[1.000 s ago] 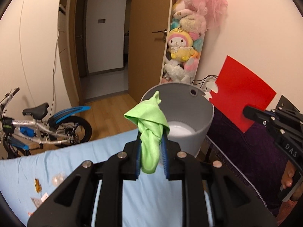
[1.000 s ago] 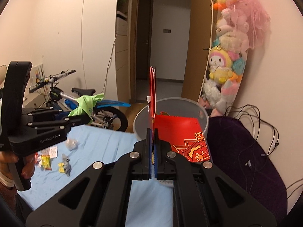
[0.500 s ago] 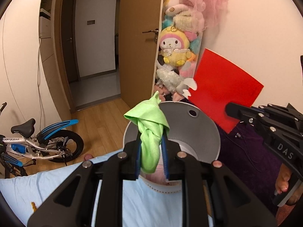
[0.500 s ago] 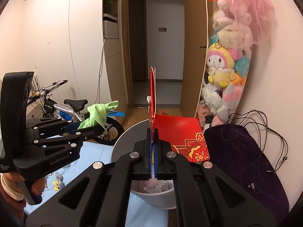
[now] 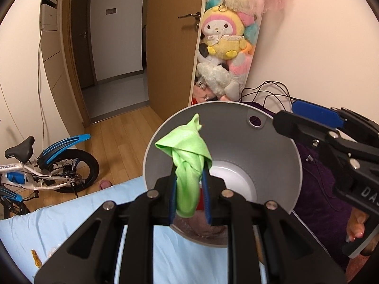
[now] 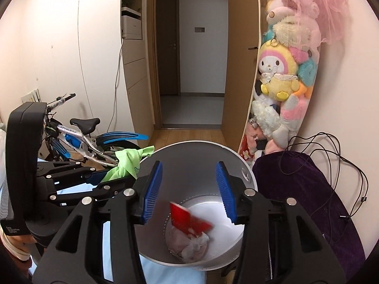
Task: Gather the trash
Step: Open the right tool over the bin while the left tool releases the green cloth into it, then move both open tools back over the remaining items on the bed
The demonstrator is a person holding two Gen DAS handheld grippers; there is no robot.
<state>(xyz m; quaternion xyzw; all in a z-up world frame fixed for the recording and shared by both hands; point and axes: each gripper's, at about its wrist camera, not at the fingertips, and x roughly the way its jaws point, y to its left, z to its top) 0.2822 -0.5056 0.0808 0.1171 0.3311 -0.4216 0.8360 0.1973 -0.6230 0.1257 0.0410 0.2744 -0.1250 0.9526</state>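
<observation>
Grips meet over a round grey plastic waste bin [image 6: 248, 177] beside a pale blue bed sheet [image 5: 71, 215]. The right tool [image 6: 189, 189] hovers above the bin's mouth, its jaws just opened and standing wide with nothing between them; a red paper card [image 6: 189, 220] lies loose inside, resting on crumpled pale trash at the bottom. The left tool [image 5: 189, 189], at the bin's near rim, clamps a crumpled bright green cloth [image 5: 187, 156] that stands above its blue pads [image 5: 206, 189]. A purple cushion [image 6: 308, 201] crowds the bin's right edge; wooden floor [image 5: 118, 137] lies open toward the doorway, a child's bicycle [image 5: 47, 168] parked beside the bed.
</observation>
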